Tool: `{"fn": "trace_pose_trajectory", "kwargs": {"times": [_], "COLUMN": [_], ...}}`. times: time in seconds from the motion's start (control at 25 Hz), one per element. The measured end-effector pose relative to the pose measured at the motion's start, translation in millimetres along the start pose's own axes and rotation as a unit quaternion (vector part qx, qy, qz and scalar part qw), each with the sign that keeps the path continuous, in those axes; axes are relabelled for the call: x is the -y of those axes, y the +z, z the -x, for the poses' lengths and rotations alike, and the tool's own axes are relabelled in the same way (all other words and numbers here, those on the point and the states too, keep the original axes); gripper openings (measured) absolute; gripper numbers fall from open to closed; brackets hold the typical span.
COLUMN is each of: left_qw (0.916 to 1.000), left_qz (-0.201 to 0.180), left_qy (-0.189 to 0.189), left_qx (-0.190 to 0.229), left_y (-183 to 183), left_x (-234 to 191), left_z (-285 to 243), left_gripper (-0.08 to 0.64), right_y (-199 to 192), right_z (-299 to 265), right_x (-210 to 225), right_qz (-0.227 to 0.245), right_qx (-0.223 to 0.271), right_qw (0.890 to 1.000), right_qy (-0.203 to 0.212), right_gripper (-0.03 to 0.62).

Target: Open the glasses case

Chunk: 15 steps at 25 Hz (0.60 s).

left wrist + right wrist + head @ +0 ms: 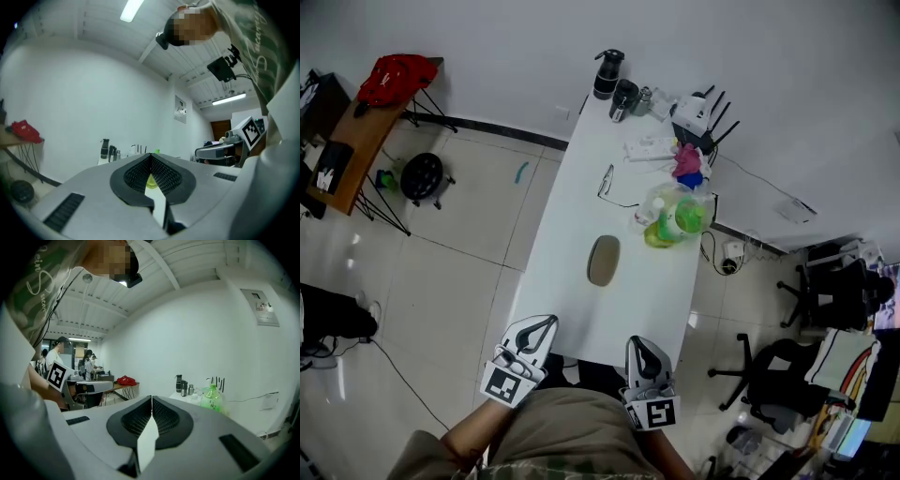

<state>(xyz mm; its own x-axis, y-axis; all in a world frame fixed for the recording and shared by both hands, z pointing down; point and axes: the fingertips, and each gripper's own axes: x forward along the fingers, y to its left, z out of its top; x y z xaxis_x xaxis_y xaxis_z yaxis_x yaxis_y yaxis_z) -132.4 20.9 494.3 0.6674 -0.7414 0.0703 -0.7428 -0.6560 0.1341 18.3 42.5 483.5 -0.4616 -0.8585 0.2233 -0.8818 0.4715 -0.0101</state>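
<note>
- Left gripper (549,322): your jaws are pressed together, with nothing between them. It is on your side of the case (603,260), a bit to the left, and well apart from it.
- Right gripper (640,343): your jaws are pressed together too, with nothing between them. It is on your side of the case, a bit to the right, and well apart from it.
- The case is shut and lies flat on the white table (581,141).
- Glasses (607,183) lie past the case.
- Green bottle (684,217) is past the case, to the right.

Office: desk (572,192) w/ swivel chairs (773,367).
</note>
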Motion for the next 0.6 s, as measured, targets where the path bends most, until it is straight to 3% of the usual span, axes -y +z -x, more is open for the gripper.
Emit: {"fn": "trace_pose_trajectory", "kwargs": {"times": [0.08, 0.2, 0.32, 0.4, 0.6], "left_qw": [0.9996, 0.999, 0.9968, 0.9957, 0.9959], "left_qz": [-0.021, 0.018, 0.03, 0.025, 0.012], "left_qy": [0.015, 0.041, 0.062, 0.066, 0.069], "left_qx": [-0.01, 0.002, 0.041, 0.06, 0.058], "left_y": [2.6, 10.4, 36.9, 47.7, 54.8], "left_x": [2.8, 2.5, 4.6, 7.0, 17.1], "left_z": [-8.4, -22.6, -37.6, -46.0, -71.6], "left_gripper": [0.006, 0.006, 0.006, 0.006, 0.006], "right_y": [5.4, 11.4, 19.2, 24.0, 33.3], "right_z": [-7.5, -17.6, -22.3, -25.3, -29.1], "right_x": [11.7, 30.8, 42.0, 48.5, 68.7], "right_qz": [0.002, 0.003, 0.007, 0.001, 0.0], "right_qx": [0.009, 0.02, 0.035, 0.049, 0.069], "right_qw": [1.0, 1.0, 0.999, 0.998, 0.997], "right_qy": [0.008, 0.016, 0.027, 0.032, 0.043], "right_gripper": [0.012, 0.012, 0.012, 0.012, 0.012]}}
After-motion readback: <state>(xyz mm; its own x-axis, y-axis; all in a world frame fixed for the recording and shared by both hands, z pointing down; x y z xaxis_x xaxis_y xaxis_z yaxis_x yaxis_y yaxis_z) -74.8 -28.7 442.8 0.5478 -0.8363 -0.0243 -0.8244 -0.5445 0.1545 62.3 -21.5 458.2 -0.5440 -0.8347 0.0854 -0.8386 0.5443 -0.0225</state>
